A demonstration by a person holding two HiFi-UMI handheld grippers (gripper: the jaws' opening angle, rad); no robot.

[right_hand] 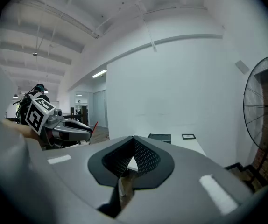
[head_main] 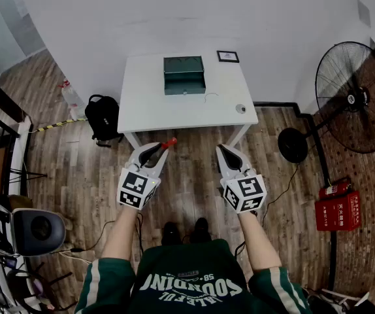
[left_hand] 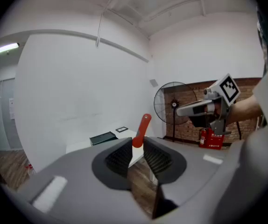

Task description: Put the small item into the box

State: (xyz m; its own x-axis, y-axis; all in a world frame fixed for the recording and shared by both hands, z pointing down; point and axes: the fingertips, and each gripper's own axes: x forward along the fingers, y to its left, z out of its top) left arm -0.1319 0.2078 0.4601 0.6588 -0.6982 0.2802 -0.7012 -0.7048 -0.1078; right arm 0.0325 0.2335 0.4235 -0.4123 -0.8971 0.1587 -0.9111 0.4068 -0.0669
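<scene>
The left claw [head_main: 161, 150] clamps the small red item [head_main: 168, 142], which juts toward 1 o'clock. The right claw [head_main: 222, 149] is closed and empty. At 12 o'clock, the green box [head_main: 184, 75] sits on the bench [head_main: 148, 103].

Front strip of the white table [head_main: 155, 110] is lying open up to the green box [head_main: 184, 87]. A standing fan [head_main: 352, 97] is crowding the right flank, and a black backpack [head_main: 102, 118] the left.
</scene>
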